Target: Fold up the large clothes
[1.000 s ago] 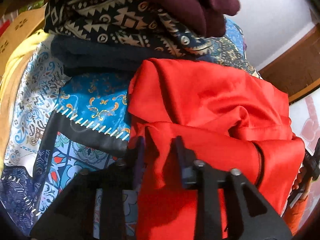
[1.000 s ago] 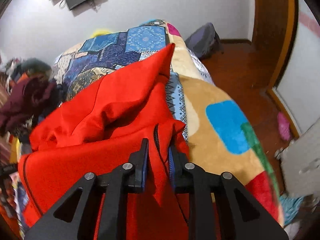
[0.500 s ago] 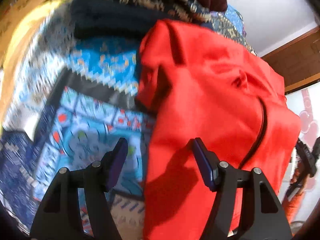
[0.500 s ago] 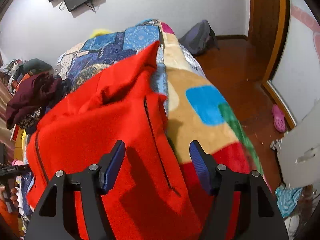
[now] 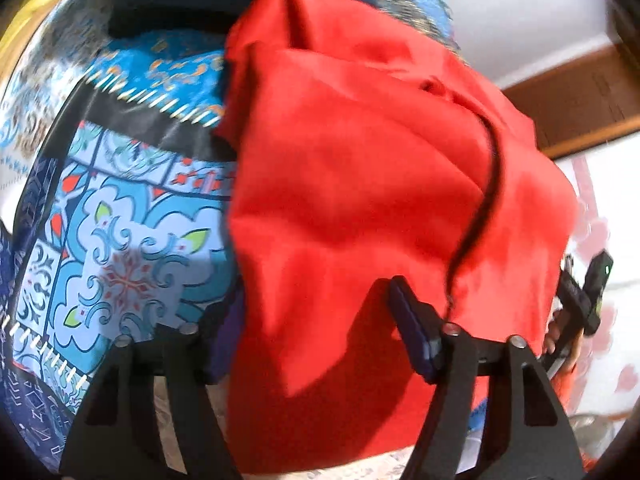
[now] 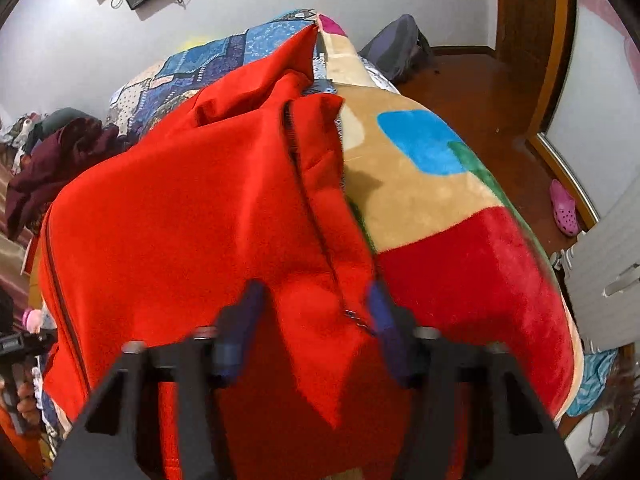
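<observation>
A red zip-up jacket [image 5: 360,160] lies spread over the bed, its black zipper curving down the right side in the left wrist view. My left gripper [image 5: 316,304] hovers over the jacket's near left edge. Its jaws are closing, with red cloth between them that the pads do not pinch. In the right wrist view the jacket [image 6: 180,220] fills the left and middle. My right gripper [image 6: 316,296] straddles the right edge by the zipper pull. Its jaws are closing too, with loose cloth between them.
A blue patterned quilt [image 5: 120,240] covers the bed's left part and a tan, blue and red fleece blanket [image 6: 420,208] the right part. A maroon garment [image 6: 52,160] is heaped at the far left. On the wooden floor lie a grey bag [image 6: 400,48] and a pink shoe [image 6: 564,208].
Both grippers let go of the red cloth they had pinched and opened wide. They have since drawn back toward the jacket's near edge, and the right jaws have narrowed again.
</observation>
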`<state>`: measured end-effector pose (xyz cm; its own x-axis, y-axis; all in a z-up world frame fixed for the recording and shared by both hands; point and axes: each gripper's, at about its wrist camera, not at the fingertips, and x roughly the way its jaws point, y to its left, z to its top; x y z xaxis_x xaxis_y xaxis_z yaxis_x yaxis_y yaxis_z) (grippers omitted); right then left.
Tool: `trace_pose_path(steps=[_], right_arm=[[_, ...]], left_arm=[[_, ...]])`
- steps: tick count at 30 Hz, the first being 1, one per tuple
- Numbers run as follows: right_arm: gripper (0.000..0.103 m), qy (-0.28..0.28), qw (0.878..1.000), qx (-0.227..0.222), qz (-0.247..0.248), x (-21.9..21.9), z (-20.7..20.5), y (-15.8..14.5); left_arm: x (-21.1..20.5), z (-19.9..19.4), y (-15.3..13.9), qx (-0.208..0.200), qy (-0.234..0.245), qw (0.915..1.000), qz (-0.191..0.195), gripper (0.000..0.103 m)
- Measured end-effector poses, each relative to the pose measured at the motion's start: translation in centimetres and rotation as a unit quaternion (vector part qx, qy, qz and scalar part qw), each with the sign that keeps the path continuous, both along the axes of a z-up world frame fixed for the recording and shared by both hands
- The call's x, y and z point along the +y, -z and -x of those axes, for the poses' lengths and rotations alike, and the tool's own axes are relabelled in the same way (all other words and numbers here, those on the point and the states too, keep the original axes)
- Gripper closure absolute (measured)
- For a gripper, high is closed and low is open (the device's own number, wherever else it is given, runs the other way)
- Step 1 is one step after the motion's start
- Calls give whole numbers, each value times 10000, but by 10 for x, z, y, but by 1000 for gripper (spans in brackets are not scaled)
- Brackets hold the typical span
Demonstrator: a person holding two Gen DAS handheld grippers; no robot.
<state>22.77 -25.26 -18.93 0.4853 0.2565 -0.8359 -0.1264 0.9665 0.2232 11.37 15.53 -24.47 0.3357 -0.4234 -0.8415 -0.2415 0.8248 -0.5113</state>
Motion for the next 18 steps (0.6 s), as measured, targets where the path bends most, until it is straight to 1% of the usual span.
trace_pose_path(steps=[1, 2, 3, 4, 6, 8, 9, 10, 11, 12, 14, 15, 18], right_arm=[[80, -25, 9999, 53, -141, -2, 0, 1], [82, 11, 9996, 92, -265, -5, 0, 0], [88, 32, 9992, 94, -384, -8, 1, -2], [89, 30, 9988, 105, -480, -10, 1, -3], [90, 45, 9977, 88, -676, -11, 3, -10], [90, 37, 9971, -36, -756, -11, 6, -19], [90, 42, 9964, -161, -832, -12, 8, -30], [91, 34, 9956, -250, -899, -13, 10, -37], [91, 19, 9945, -359, -988, -14, 12, -47], [91, -6, 9927, -511, -1096, -15, 14, -61], [91, -75, 9895, -760, -1231, -13, 16, -82], [91, -142, 9875, -898, -1290, -12, 17, -94], [91, -240, 9835, -1250, -1286, -6, 20, -121]], left_arm=[[-6, 0, -4, -76, 77, 9999, -63, 55], [-10, 1, -9, -147, 145, 9997, -104, 71], [-15, 2, -15, -232, 239, 9994, -127, 80], [-17, -5, -19, -281, 279, 9991, -136, 94], [-25, -4, -33, -525, 327, 9977, -272, 97], [-27, -10, -48, -803, 306, 9956, -363, 99], [-27, -9, -62, -1019, 260, 9939, -348, 99], [-29, -18, -71, -1151, 225, 9926, -311, 99], [-27, -17, -81, -1279, 192, 9912, -282, 99], [-27, -16, -96, -1469, 147, 9886, -282, 99], [-25, -15, -116, -1726, 99, 9845, -281, 99], [-25, -13, -130, -1918, 59, 9810, -276, 99], [-15, -1, -157, -2313, -50, 9726, -240, 99]])
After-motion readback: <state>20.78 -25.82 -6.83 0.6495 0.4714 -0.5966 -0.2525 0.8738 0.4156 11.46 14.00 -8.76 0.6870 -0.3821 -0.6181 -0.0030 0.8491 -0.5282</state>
